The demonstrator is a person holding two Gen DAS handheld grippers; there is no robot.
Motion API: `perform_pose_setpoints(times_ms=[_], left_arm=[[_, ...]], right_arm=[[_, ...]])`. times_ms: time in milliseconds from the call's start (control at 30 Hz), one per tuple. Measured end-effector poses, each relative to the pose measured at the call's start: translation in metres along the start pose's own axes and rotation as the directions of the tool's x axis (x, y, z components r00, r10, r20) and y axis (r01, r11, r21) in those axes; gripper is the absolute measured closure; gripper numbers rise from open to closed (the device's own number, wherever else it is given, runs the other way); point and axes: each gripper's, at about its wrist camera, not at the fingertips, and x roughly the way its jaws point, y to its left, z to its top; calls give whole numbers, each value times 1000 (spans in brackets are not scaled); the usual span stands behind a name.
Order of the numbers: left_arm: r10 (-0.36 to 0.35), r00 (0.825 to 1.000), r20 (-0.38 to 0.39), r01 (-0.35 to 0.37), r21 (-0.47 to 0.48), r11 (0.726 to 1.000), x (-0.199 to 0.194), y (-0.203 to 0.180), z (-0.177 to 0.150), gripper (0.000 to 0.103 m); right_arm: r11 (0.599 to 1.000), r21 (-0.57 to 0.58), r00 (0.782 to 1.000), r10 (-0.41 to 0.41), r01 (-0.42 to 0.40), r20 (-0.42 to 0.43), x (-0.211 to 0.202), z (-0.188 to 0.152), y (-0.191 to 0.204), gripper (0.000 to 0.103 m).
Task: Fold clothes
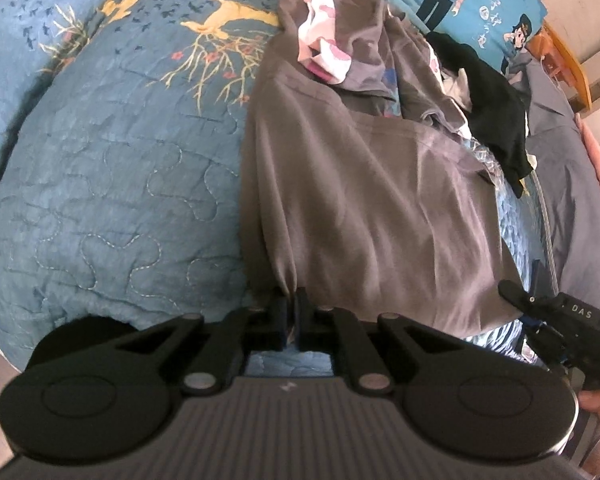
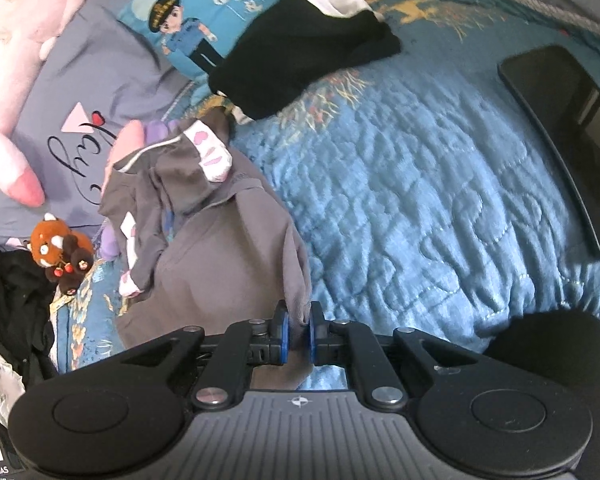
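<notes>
Your left gripper (image 1: 291, 304) has its jaws pinched nearly together on a gathered edge of the grey garment (image 1: 364, 200), low in the middle of the left wrist view; the cloth bunches into a tight pleat right where it enters the jaws. From there the garment runs up the frame over the blue quilted bedspread (image 1: 112, 168), with a pink-and-white printed part (image 1: 322, 46) showing near the top centre. A black garment (image 1: 496, 116) lies just beside it at the upper right, below a blue cartoon-print pillow (image 1: 476, 4). Your right gripper (image 1: 556, 316) shows at the lower right edge of that view, at the garment's other low corner. In the right wrist view, your right gripper (image 2: 298, 334) has its blue-padded jaws closed on a fold of the same grey garment (image 2: 228, 264), which spreads toward the left and upper left of the frame. A dark phone-like slab (image 2: 568, 140) rests on the bedspread (image 2: 412, 184) at the right, well apart from the cloth. A small red-panda plush (image 2: 62, 254) sits at the left, near the garment, beside a lavender pillow (image 2: 76, 80) with script lettering.
</notes>
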Motion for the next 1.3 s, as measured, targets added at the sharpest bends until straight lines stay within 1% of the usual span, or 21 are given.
perform_pose_setpoints(times_ms=[200, 367, 500, 633, 733, 833, 1033, 1167, 1300], left_arm=[[1, 1000, 20, -1, -7, 1000, -5, -2, -1, 100], [10, 999, 32, -11, 11, 1000, -10, -3, -3, 100], [60, 997, 44, -64, 77, 995, -14, -12, -7, 100], [90, 995, 40, -94, 126, 988, -16, -20, -10, 100], [87, 996, 37, -91, 147, 985, -17, -25, -15, 100], [82, 996, 40, -88, 178, 980, -26, -29, -26, 100], [58, 997, 47, -67, 226, 972, -46, -34, -49, 100], [43, 998, 38, -51, 229, 972, -56, -33, -63, 100], [25, 999, 30, -31, 219, 975, -63, -30, -73, 100]], right_arm=[[1000, -23, 1000, 18, -18, 22, -9, 0, 5, 95], [994, -110, 999, 10, -5, 49, -17, -5, 15, 95], [993, -119, 999, 6, -1, 43, -21, -8, 15, 95], [992, -126, 999, -7, 13, 42, -27, -12, 12, 95], [990, -136, 999, -14, 19, 43, -35, -15, 10, 95], [989, -147, 999, -15, 21, 41, -46, -20, 6, 95], [990, -141, 1000, -25, 26, 14, -69, -36, -7, 96], [991, -129, 999, -33, 32, -6, -77, -44, -15, 96], [992, -117, 999, -43, 39, -32, -77, -48, -21, 96]])
